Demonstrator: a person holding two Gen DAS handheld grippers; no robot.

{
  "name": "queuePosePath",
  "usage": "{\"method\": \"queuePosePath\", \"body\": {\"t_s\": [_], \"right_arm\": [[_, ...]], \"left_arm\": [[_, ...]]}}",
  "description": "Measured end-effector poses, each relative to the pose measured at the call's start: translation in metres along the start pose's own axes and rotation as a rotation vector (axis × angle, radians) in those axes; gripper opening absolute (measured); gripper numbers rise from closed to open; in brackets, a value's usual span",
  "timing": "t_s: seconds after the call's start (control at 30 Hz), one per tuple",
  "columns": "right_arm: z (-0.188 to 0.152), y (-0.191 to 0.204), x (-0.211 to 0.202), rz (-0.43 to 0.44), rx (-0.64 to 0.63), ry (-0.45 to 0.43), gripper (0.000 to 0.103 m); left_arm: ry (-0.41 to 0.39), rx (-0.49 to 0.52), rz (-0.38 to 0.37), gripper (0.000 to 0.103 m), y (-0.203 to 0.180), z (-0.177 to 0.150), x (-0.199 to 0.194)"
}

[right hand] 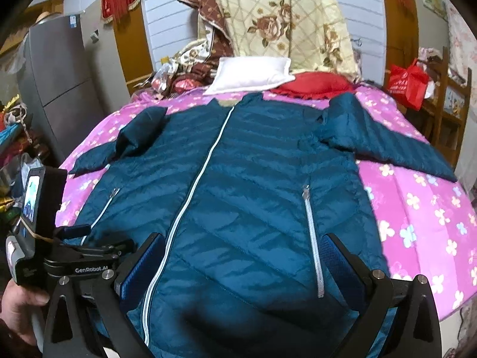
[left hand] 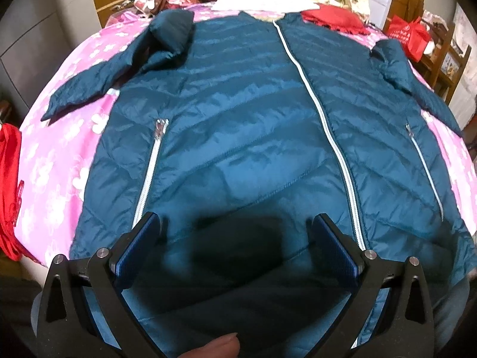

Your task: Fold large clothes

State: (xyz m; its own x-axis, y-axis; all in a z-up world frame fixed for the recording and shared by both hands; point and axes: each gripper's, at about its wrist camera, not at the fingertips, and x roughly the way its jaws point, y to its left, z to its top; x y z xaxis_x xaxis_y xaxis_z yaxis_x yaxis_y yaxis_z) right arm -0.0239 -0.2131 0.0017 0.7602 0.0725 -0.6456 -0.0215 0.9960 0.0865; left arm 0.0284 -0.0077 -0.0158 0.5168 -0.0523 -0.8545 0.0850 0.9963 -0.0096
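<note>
Bed: a pink flowered bedspread (right hand: 417, 208) stretches ahead of both grippers, with bare cloth open to either side of the coat and past its sleeves.
Jacket: a teal quilted jacket (left hand: 238, 119) lies flat, front up, zipped, hem nearest the tools and collar at the far end; both sleeves angle outward.
Room: a floral quilt (right hand: 283, 21) hangs beyond the bed head; a grey fridge (right hand: 56, 68) stands far left, wooden shelves with a red bag (right hand: 407, 82) far right.
Pillows: a white pillow (right hand: 250, 73) and a red cushion (right hand: 316, 86) lie just past the collar.
Left gripper (left hand: 238, 238): jaws spread wide over the hem left of the main zip, holding nothing.
Right gripper (right hand: 243, 256): jaws spread wide, straddling the hem between main zip and pocket zip, gripping nothing.
Hidden: the hem edge under both tools is shadowed and blurred; contact with the fabric cannot be told. A fingertip (left hand: 214, 347) shows at the bottom edge of the left view.
</note>
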Motion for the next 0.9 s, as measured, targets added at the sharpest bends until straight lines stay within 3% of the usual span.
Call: {"method": "queuePosePath", "body": {"t_s": [0.27, 0.47, 0.57, 0.6, 0.9], "right_arm": [[0.004, 0.008, -0.006, -0.054, -0.037, -0.036, 0.103], [0.0, 0.01, 0.0, -0.11, -0.053, 0.0, 0.103], [-0.002, 0.01, 0.0, -0.085, -0.051, 0.016, 0.103], [-0.002, 0.009, -0.002, -0.081, -0.041, 0.009, 0.103], [-0.004, -0.004, 0.009, -0.044, 0.053, 0.057, 0.103]], "left_arm": [[-0.128, 0.04, -0.042, 0.103, 0.0, 0.002, -0.022], [-0.063, 0.063, -0.053, 0.103, -0.009, 0.001, -0.02], [-0.053, 0.053, -0.007, 0.101, -0.007, 0.002, -0.016], [-0.058, 0.054, -0.01, 0.097, -0.007, 0.002, -0.016], [-0.061, 0.021, -0.017, 0.097, -0.003, -0.001, -0.018]]}}
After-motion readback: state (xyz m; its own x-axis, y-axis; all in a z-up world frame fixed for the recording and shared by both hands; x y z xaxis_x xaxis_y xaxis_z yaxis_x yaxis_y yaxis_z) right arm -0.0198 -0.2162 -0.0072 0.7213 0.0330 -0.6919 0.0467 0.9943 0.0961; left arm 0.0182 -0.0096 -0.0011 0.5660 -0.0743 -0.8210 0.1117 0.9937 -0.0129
